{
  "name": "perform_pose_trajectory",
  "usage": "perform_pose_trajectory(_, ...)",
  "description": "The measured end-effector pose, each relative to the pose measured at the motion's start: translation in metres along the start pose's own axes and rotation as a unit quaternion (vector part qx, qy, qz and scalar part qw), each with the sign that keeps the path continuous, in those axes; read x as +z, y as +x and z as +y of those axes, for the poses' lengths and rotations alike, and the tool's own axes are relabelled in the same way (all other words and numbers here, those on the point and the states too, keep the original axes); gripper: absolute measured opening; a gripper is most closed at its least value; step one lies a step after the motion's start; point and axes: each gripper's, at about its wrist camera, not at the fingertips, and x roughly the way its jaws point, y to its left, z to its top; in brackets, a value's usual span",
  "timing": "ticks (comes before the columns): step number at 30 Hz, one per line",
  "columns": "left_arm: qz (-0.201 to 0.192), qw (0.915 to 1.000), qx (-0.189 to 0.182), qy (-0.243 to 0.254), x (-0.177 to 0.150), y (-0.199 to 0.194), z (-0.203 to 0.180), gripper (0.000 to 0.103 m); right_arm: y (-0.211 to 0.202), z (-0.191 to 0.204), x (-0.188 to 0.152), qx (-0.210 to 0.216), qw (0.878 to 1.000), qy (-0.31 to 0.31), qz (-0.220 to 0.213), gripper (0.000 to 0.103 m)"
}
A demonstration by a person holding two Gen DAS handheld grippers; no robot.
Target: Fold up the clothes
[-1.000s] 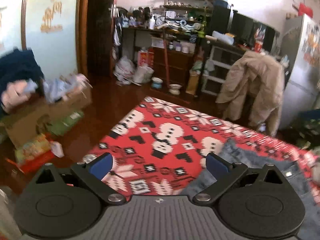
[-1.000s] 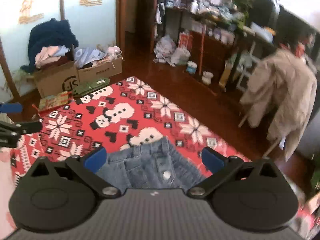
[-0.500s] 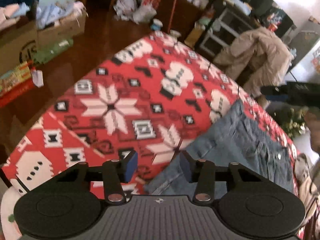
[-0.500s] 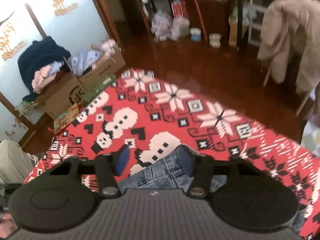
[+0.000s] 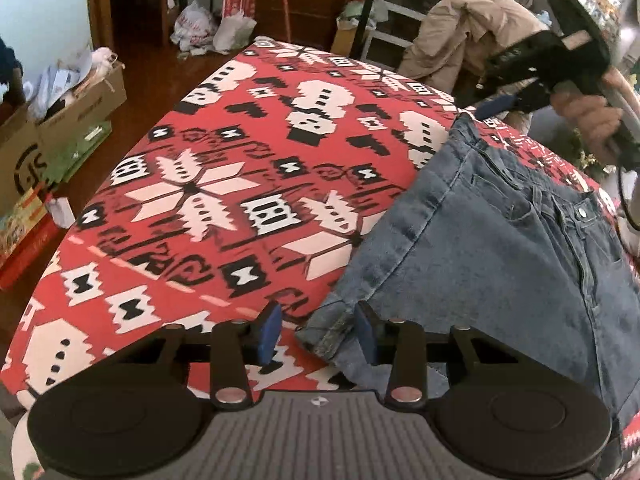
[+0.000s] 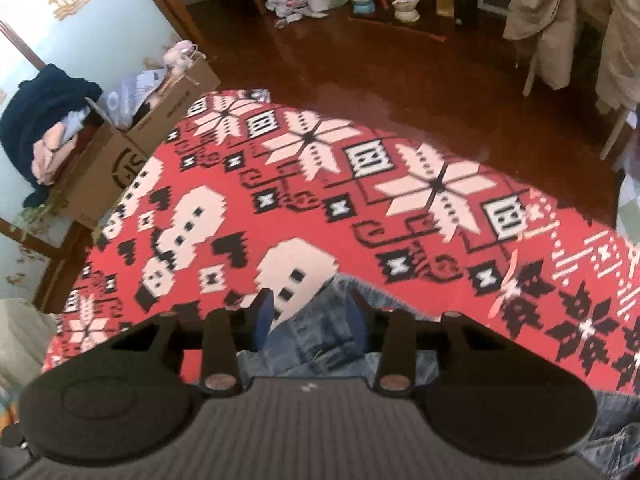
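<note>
Two grippers come down on one pair of denim shorts (image 5: 488, 256) spread flat on a table covered by a red patterned cloth (image 5: 224, 200). The left gripper (image 5: 318, 334) has just been closing its jaws; they stand part-spread, astride the frayed hem corner of one leg, with a gap visible on the left pad's side, so the cloth lies between them but is not yet pinched. The right gripper (image 6: 310, 320) has likewise been closing its jaws; they straddle the waistband corner of the shorts (image 6: 316, 332), and from its own view it is hard to tell whether the pads press the denim. In the left wrist view the right gripper (image 5: 496, 106) hangs over the waistband's far corner, carried by a hand (image 5: 588, 120).

The shorts lie toward the right side of the table, button side up, waistband toward the far right corner and leg hems toward the near edge. Taking one hem corner and one waistband corner along the same side seam looks like the set-up for lifting that edge and folding the shorts in half lengthwise.

Count: one pair of shorts, two grippers, one hand in view. Beyond the table's left edge stand two cardboard boxes (image 6: 120, 152) stuffed with other clothes; a beige coat (image 5: 460, 36) hangs over a chair past the far edge.
</note>
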Motion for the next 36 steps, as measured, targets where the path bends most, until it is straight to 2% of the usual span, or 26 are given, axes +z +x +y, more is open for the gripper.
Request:
perform_pose_trajectory(3, -0.003, 1.0, -0.002, 0.006, 0.002, 0.003, -0.003, 0.027, 0.012, 0.002, 0.005, -0.007, 1.0, -0.003, 0.01, 0.042)
perform_pose_trajectory(4, -0.001, 0.9999, -0.006, 0.01, 0.003, 0.004, -0.005, 0.017, 0.017, 0.003, 0.006, -0.016, 1.0, -0.006, 0.016, 0.041)
perform_pose_trajectory(5, -0.001, 0.9999, -0.006, 0.015, 0.003, 0.003, -0.007, 0.013, 0.022, 0.003, 0.006, -0.025, 0.999, -0.009, 0.021, 0.035)
perform_pose_trajectory(6, -0.003, 0.9998, -0.001, 0.021, 0.003, 0.002, -0.01, 0.011, 0.025, 0.003, 0.006, -0.034, 0.999, -0.01, 0.026, 0.025)
perform_pose_trajectory(7, -0.006, 0.9995, 0.004, 0.031, 0.003, 0.001, -0.013, 0.008, 0.028, 0.003, 0.005, -0.042, 0.999, -0.012, 0.03, 0.025)
perform_pose_trajectory(9, -0.02, 0.9985, 0.014, 0.049, 0.0, -0.005, -0.019, 0.007, 0.029, 0.002, 0.003, -0.052, 0.998, -0.012, 0.027, 0.011)
perform_pose_trajectory(12, -0.046, 0.9968, 0.016, 0.063, -0.007, -0.019, -0.024, 0.007, 0.019, 0.007, -0.001, -0.056, 0.998, -0.024, -0.007, 0.008)
perform_pose_trajectory(14, -0.045, 0.9968, 0.019, 0.063, -0.009, -0.018, -0.024, 0.007, 0.017, 0.009, -0.002, -0.067, 0.997, -0.03, -0.021, 0.008)
perform_pose_trajectory(17, -0.027, 0.9973, 0.032, 0.06, -0.009, -0.006, -0.022, 0.007, 0.031, 0.005, -0.003, -0.077, 0.997, -0.023, -0.009, 0.008)
perform_pose_trajectory(20, -0.028, 0.9977, 0.042, 0.045, -0.007, -0.006, -0.017, 0.01, 0.036, 0.007, -0.005, -0.081, 0.996, -0.023, -0.019, 0.011)
perform_pose_trajectory(22, -0.035, 0.9975, 0.052, 0.033, -0.006, -0.01, -0.013, 0.011, 0.031, 0.007, -0.006, -0.083, 0.996, -0.021, -0.033, 0.021)
perform_pose_trajectory(23, -0.04, 0.9974, 0.054, 0.025, -0.006, -0.014, -0.009, 0.011, 0.025, 0.007, -0.006, -0.084, 0.995, -0.022, -0.046, 0.031)
perform_pose_trajectory(24, -0.047, 0.9974, 0.053, 0.016, -0.007, -0.019, -0.006, 0.011, 0.019, 0.006, -0.007, -0.084, 0.995, -0.022, -0.057, 0.032)
perform_pose_trajectory(28, -0.057, 0.9978, 0.009, -0.033, -0.001, -0.033, 0.004, 0.01, -0.012, 0.011, -0.013, -0.045, 0.996, -0.021, -0.076, 0.032)
perform_pose_trajectory(31, -0.06, 0.9945, -0.047, -0.072, 0.007, -0.032, 0.005, 0.006, -0.024, 0.03, -0.03, 0.005, 0.998, -0.046, -0.048, 0.031)
perform_pose_trajectory(33, -0.06, 0.9906, -0.076, -0.096, 0.013, -0.025, 0.003, 0.006, -0.025, 0.048, -0.045, 0.031, 0.997, -0.067, -0.02, 0.015)
perform_pose_trajectory(36, -0.048, 0.9857, -0.095, -0.131, 0.022, -0.006, 0.0, 0.005, -0.016, 0.077, -0.068, 0.059, 0.993, -0.101, 0.014, 0.009)
